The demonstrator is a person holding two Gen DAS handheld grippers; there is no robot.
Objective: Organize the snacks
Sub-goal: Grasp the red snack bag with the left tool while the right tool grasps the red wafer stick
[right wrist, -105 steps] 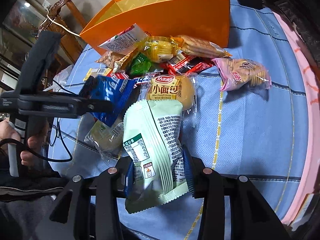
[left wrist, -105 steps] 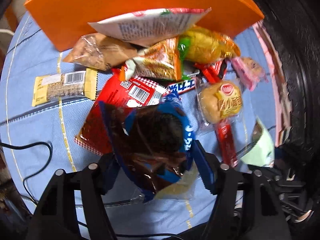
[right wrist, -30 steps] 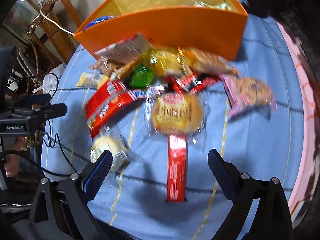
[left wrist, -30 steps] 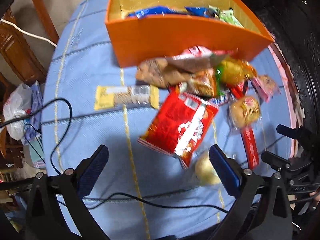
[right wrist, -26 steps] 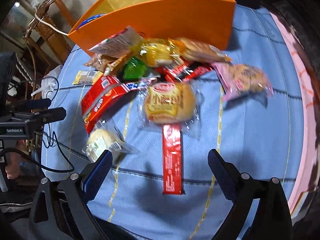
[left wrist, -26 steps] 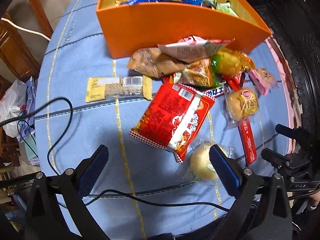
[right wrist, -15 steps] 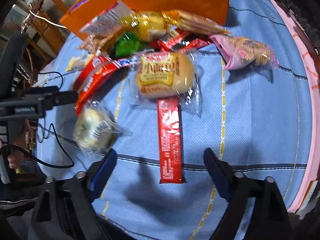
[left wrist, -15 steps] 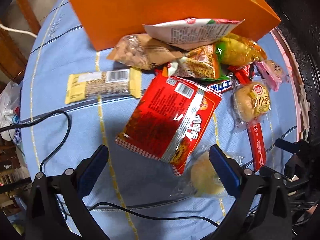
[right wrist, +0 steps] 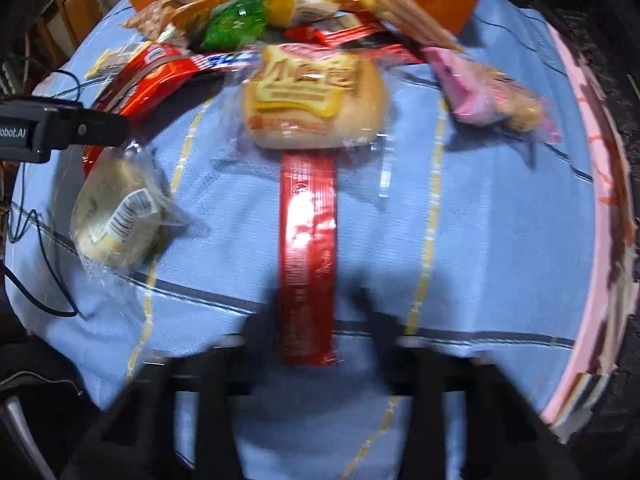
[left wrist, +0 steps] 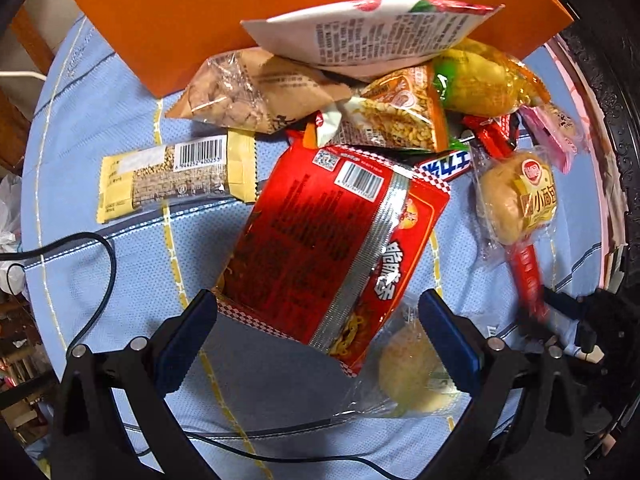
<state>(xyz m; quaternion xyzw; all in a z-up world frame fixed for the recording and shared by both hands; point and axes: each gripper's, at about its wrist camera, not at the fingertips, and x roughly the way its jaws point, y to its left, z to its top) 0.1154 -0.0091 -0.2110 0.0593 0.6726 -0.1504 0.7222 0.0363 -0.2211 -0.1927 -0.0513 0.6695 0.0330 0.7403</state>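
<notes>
1. Right gripper (right wrist: 306, 344): pointing down at the blue tablecloth (right wrist: 500, 248); its jaws have just been closing and are now clamping the near end of the long red stick packet (right wrist: 307, 248), which is lying lengthwise away from the camera. The view is blurring at the fingers.
2. Left gripper (left wrist: 318, 332): jaws standing wide apart, holding nothing; the lower edge of the red noodle packet (left wrist: 332, 248) is sitting between the blue pads, apparently without touching either.
3. Clear-wrapped round bun (left wrist: 408, 376): lying just beside the right-hand pad of the left gripper, partly under the noodle packet's corner.
4. Labelled bread roll (right wrist: 316, 96): resting at the far end of the red stick packet, overlapping it.
5. Pink biscuit packet (right wrist: 492, 96): lying to the right of the roll, near the table's pink edge.
6. Yellow cereal bar (left wrist: 176, 176): lying alone on the cloth, left of the pile.
7. Orange box (left wrist: 200, 20): standing at the far side; a white pouch (left wrist: 372, 36), a brown nut bag (left wrist: 256, 92) and other snacks are piling against its wall.
</notes>
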